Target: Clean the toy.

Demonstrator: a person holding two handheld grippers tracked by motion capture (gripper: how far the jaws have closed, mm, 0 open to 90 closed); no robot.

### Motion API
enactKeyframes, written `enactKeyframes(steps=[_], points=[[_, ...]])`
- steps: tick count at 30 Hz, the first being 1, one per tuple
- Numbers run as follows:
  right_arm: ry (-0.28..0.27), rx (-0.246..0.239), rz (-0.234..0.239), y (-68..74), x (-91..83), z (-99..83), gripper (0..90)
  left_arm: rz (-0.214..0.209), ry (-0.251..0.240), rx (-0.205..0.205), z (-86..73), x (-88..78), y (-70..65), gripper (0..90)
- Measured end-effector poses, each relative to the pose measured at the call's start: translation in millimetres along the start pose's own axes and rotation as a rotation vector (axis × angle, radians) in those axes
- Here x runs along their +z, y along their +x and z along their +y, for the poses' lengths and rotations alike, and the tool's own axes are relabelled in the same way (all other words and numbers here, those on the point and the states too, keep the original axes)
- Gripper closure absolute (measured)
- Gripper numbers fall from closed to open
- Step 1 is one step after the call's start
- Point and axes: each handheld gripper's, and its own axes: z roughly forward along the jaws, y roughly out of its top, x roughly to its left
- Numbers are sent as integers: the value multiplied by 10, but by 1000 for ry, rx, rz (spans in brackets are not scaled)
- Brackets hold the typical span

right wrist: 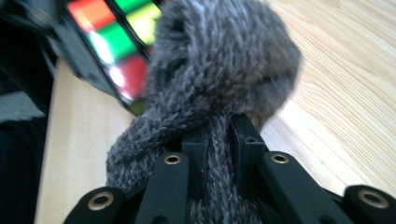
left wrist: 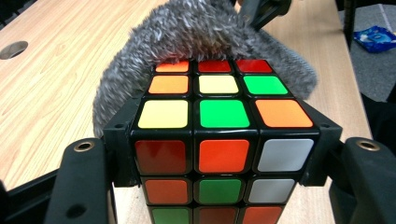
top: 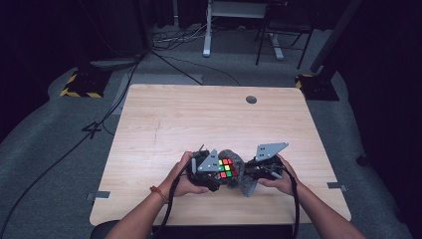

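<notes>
Left gripper (left wrist: 219, 154): jaws clamped on opposite sides of a scrambled puzzle cube (left wrist: 218, 140), held just above the wooden table (top: 199, 119).
Right gripper (right wrist: 218, 140): jaws nearly closed, pinching a fold of grey fuzzy cloth (right wrist: 219, 79).
Cloth position: pressed against the cube's far side from the left gripper, draped over its top back edge; bunched directly ahead of the right gripper's jaws.
Cube position: between the two grippers, near the table's front edge.
Hands: left hand (top: 185, 180) and right hand (top: 278, 180) each grip a tool.

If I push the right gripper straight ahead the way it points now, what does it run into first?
The right gripper is already shut on the grey fuzzy cloth. Pushing on would likely press that cloth against the Rubik's cube held by the left gripper, though depth is unclear.
</notes>
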Motion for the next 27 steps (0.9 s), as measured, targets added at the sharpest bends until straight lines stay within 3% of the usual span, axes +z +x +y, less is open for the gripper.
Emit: enactKeyframes(steps=[5,11,19,21,23,27], points=[[-36,4,-17,19,-31,7,789,3,1,-19,-21,0,24,333],[-87,0,-25,61,-94,44,790,23,54,2,-27,34,2,331],[-136,-43,-11,150,-119,124,789,26,116,11,-32,152,-13,331],[-126,-70,-12,191,-98,153,789,36,139,20,-35,191,-33,332],[-114,-85,-32,220,-78,167,789,28,131,18,-42,178,-25,334],[-113,-50,-87,143,-114,139,789,23,77,4,-28,87,-3,335]])
